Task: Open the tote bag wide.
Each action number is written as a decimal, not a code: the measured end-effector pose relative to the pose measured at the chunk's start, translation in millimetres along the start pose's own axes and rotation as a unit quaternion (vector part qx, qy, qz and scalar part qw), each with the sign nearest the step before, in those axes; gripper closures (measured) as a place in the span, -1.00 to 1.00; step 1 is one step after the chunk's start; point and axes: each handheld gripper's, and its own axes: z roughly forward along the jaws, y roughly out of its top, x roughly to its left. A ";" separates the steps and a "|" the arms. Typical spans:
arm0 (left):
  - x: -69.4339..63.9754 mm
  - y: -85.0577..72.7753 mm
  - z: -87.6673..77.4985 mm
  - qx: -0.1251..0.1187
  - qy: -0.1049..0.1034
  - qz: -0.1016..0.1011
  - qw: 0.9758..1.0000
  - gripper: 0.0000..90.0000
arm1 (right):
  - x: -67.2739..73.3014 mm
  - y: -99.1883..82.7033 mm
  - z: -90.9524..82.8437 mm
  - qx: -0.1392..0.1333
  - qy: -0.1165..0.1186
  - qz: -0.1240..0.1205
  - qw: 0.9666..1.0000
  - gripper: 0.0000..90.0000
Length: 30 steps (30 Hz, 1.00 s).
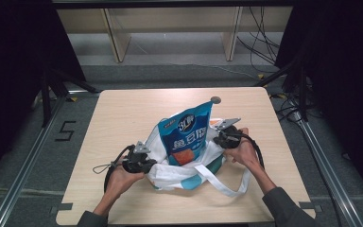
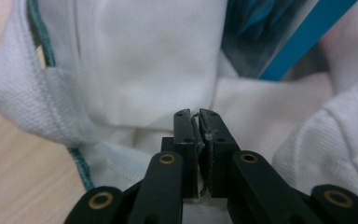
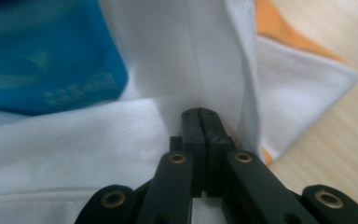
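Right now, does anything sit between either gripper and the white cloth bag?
Nothing visible does. The left gripper is shut on the bag at its left rim, the right gripper shut against cloth at its right rim. The blue snack packet stands inside, between them.

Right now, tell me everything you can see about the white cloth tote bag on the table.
The white cloth tote bag lies slumped on the light wooden table, woven fabric with teal and orange patches and a long white strap looping toward the near edge. A blue snack packet stands upright in its open mouth. The left gripper and right gripper are each shut at the fabric on opposite sides of the mouth.
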 end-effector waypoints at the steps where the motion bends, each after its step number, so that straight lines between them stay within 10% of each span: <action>1: -0.5 -3.3 2.1 -0.002 0.002 -0.003 1.000 0.95 | -0.9 -1.5 6.7 0.001 0.000 -0.002 1.000 1.00; 7: -2.9 4.2 -15.8 -0.035 -0.002 -0.008 0.999 0.83 | -2.2 -1.1 5.2 -0.003 0.008 0.012 1.000 1.00; 14: -18.9 24.7 -49.3 -0.094 -0.018 0.008 0.995 0.73 | -2.5 9.2 -37.3 -0.081 0.039 0.022 0.996 0.85; 22: -13.9 23.6 -52.7 -0.108 -0.027 -0.036 0.993 0.39 | -5.9 6.4 -67.7 -0.105 0.004 0.025 0.994 0.52; 26: -11.8 20.6 -57.6 -0.108 -0.014 -0.039 0.993 0.20 | 0.7 3.3 -74.4 -0.112 0.022 0.067 0.991 0.27; 30: -10.5 13.6 -65.7 -0.100 -0.004 -0.034 0.994 0.05 | 0.4 -6.0 -80.1 -0.108 0.002 0.056 0.993 0.15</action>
